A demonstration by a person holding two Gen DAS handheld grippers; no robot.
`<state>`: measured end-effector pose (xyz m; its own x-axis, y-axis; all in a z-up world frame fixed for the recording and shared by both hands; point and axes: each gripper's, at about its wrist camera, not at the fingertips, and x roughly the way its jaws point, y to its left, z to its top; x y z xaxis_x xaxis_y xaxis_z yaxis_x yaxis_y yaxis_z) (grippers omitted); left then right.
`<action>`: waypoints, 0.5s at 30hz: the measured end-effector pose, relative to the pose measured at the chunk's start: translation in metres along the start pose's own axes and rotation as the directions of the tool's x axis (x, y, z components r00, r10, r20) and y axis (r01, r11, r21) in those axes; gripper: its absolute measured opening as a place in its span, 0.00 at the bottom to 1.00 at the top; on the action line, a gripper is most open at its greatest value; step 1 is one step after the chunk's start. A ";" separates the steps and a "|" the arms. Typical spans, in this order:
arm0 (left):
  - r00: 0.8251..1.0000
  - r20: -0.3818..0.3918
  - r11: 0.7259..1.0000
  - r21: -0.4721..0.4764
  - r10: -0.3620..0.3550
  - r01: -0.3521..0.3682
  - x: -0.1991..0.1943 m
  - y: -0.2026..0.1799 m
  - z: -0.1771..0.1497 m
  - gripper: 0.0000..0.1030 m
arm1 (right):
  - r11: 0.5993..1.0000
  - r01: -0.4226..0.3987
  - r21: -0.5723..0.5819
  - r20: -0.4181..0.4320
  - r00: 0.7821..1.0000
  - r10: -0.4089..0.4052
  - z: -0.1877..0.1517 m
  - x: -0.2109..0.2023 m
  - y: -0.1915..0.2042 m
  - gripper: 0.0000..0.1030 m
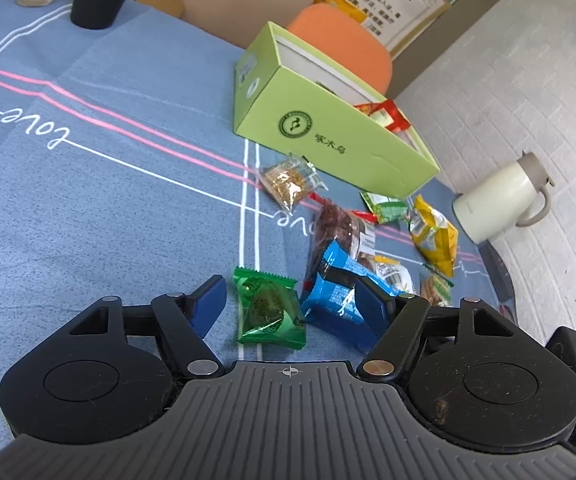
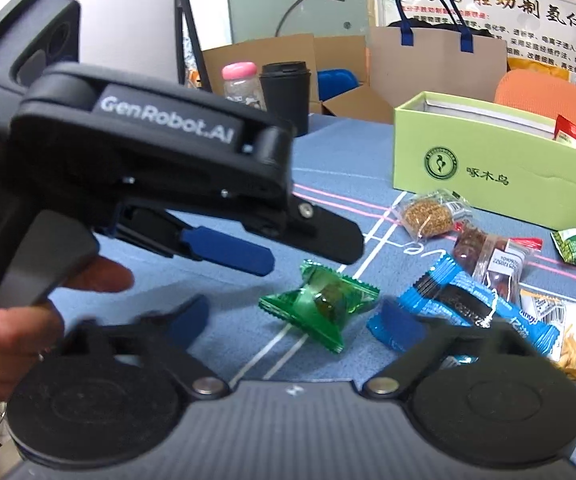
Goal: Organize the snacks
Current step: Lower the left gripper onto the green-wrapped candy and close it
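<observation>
Green candy [image 1: 270, 306] lies between left gripper's [image 1: 288, 304] spread, empty jaws, untouched.

We saw a matt woven tablecloth [image 1: 108, 208], glossy crinkled plastic on the green snack [image 1: 268, 310] beside a matt cardboard box [image 1: 327, 136], smooth.

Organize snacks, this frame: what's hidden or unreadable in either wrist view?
1. Green box contents: in both views its walls hide everything except the top of a red packet.
2. Blue packet: in the left wrist view a finger of the left gripper covers part of it.
3. Right gripper fingers: blurred in the right wrist view, so their edges are unclear.
</observation>
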<state>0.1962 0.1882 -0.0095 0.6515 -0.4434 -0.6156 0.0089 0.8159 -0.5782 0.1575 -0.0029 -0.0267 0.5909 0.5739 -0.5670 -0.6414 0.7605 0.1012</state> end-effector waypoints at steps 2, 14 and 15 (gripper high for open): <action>1.000 0.000 1.000 -0.003 0.002 -0.002 0.001 0.001 0.001 0.55 | 0.999 -0.011 0.034 -0.021 1.000 0.012 0.000 0.005 -0.005 0.49; 1.000 -0.008 1.000 0.010 0.004 -0.003 -0.010 0.012 0.002 0.49 | 1.000 -0.028 0.007 -0.001 1.000 0.028 0.001 -0.003 0.008 0.86; 1.000 -0.007 1.000 0.023 0.007 -0.007 -0.012 0.011 0.002 0.48 | 0.999 -0.034 0.017 0.000 0.999 0.034 0.000 -0.004 0.009 0.86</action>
<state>0.1903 0.2032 -0.0071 0.6459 -0.4401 -0.6238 0.0220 0.8276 -0.5609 0.1495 0.0016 -0.0233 0.5687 0.5990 -0.5637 -0.6528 0.7456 0.1338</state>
